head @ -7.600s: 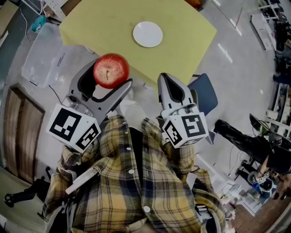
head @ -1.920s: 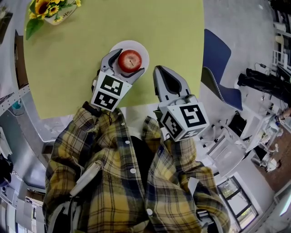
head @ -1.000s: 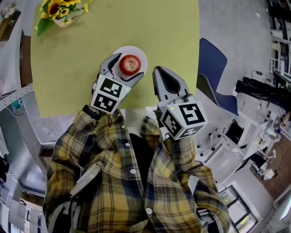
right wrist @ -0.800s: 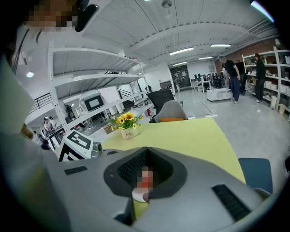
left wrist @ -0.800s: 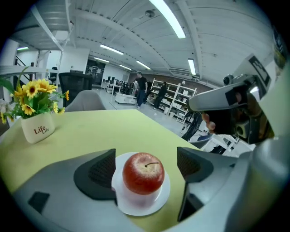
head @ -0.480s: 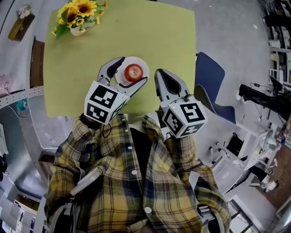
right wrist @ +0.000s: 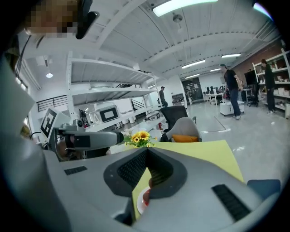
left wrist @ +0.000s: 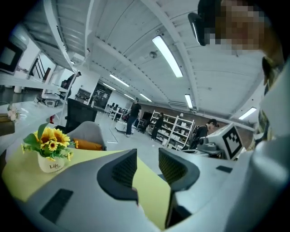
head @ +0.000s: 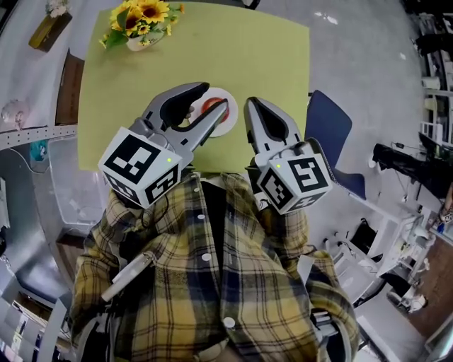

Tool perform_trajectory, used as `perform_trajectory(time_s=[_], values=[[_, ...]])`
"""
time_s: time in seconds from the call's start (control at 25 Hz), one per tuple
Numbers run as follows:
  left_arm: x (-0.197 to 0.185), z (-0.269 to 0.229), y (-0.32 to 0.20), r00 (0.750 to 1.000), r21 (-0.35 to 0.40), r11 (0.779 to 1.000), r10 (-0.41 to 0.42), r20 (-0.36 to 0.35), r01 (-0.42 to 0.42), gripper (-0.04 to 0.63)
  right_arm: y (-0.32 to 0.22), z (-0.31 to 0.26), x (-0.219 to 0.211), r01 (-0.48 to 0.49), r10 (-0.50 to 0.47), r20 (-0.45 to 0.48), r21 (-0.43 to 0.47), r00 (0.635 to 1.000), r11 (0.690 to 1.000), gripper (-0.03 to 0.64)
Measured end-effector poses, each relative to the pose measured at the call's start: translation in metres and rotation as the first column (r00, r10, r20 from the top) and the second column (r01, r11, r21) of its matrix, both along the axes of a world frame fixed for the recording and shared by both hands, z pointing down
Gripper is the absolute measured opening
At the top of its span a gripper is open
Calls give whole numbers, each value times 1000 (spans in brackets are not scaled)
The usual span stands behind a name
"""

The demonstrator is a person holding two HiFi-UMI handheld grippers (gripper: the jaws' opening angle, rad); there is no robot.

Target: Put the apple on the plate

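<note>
The red apple [head: 211, 105] lies on the small white plate [head: 228, 125] on the yellow-green table [head: 269, 49]; it shows only through the gap of my left gripper's jaws. That left gripper [head: 213, 96] hangs high above the plate, apart from the apple. Its jaws are closing, and in the left gripper view [left wrist: 147, 156] nothing is between them. My right gripper [head: 250, 103] is held up beside it, shut and empty. In the right gripper view [right wrist: 147, 152] a sliver of the apple [right wrist: 145, 196] and the plate [right wrist: 138, 205] shows under the jaws.
A vase of sunflowers [head: 139, 20] stands at the table's far left corner, also in the left gripper view [left wrist: 50, 153]. A blue chair [head: 330, 138] stands to the right of the table. Shelving and several people fill the room behind.
My left gripper, which held the apple over the plate, has let go, lifted up and back, and its jaws have narrowed. The right gripper has risen too.
</note>
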State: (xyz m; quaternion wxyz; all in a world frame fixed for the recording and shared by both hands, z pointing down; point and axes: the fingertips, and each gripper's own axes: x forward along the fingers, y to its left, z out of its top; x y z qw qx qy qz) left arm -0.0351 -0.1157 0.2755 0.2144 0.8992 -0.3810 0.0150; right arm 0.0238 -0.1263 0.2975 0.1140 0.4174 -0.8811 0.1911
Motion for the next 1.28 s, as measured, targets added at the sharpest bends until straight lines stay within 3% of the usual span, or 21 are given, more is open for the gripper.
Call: perform_trajectory(time_s=[0.2, 0.32, 0.8, 1.28], values=[[-6, -22, 4, 999, 18, 999, -30, -17, 30, 33, 0, -25, -13, 59, -58, -12, 61, 998, 996, -3], [-10, -31, 7, 999, 31, 999, -33, -21, 34, 8, 2, -36, -21, 77, -76, -13, 87, 997, 993, -3], [-14, -27, 14, 998, 36, 999, -23, 51, 21, 8, 4, -39, -33, 129, -127, -26, 103, 992, 986, -3], [-16, -22, 9, 998, 10, 999, -45, 53, 44, 8, 4, -32, -27, 127, -126, -18, 77, 992, 989, -4]])
